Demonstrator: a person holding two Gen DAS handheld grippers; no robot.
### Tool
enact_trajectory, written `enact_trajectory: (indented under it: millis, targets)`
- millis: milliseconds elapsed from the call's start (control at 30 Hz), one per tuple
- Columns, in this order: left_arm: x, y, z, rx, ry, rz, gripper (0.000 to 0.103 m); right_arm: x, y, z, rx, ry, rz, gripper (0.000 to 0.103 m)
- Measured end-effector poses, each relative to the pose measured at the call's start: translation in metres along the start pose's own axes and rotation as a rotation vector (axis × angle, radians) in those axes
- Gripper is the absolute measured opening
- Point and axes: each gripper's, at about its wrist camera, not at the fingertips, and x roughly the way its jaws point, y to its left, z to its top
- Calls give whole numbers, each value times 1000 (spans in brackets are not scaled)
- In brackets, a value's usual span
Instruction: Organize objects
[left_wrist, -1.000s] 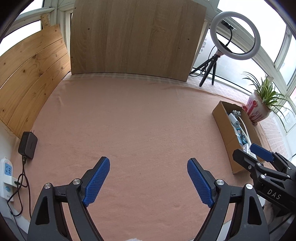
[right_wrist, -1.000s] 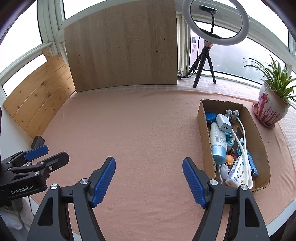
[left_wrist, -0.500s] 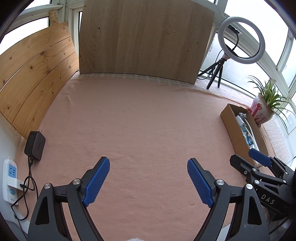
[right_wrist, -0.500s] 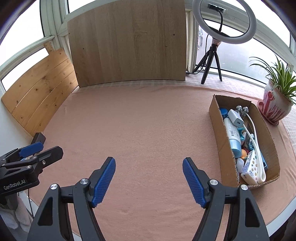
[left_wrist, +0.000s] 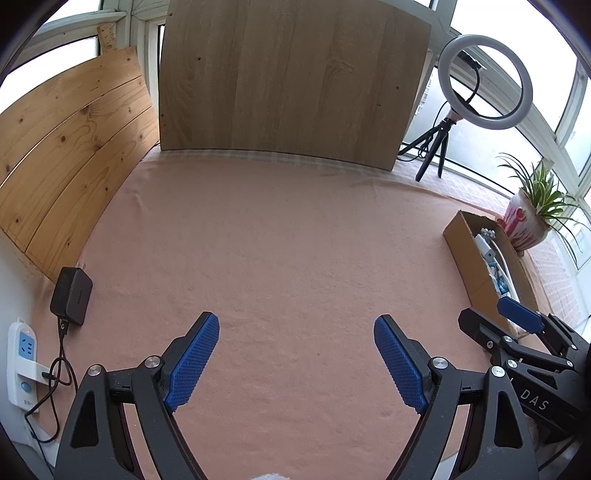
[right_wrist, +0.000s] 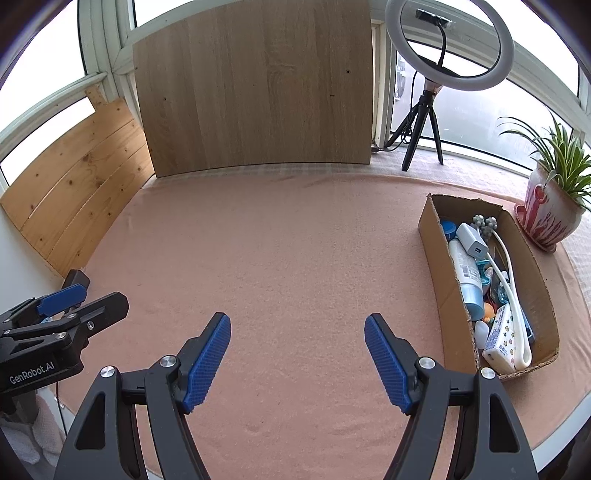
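Observation:
A long cardboard box (right_wrist: 431, 236) lies at the right of the pink cloth, also seen in the left wrist view as the cardboard box (left_wrist: 466, 258). It holds several small items: a white charger (right_wrist: 471, 244) with its cable, a blue-and-white bottle (right_wrist: 467, 277), a patterned tissue pack (right_wrist: 499, 339). My left gripper (left_wrist: 296, 325) hangs open over bare cloth, nothing between its blue pads. My right gripper (right_wrist: 297, 325) is open too, left of the box, with empty jaws. Each gripper shows at the edge of the other's view.
A pale wood panel (left_wrist: 291, 81) stands at the back and a pine board (left_wrist: 70, 155) leans at the left. A ring light (right_wrist: 448, 44) on a tripod and a potted plant (right_wrist: 550, 206) stand at the back right. A black adapter (left_wrist: 71, 295) and power strip (left_wrist: 22, 362) lie at left.
Both views have shifted: the box, ring light and plant sit further right and a little further off in both. Both grippers stay open and empty.

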Motion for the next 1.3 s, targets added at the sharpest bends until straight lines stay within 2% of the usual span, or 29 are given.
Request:
enact_trajectory:
  millis: [1300]
  targets:
    - [29, 20, 12, 23, 35, 39, 89, 26, 4, 8, 15, 31, -21, 72]
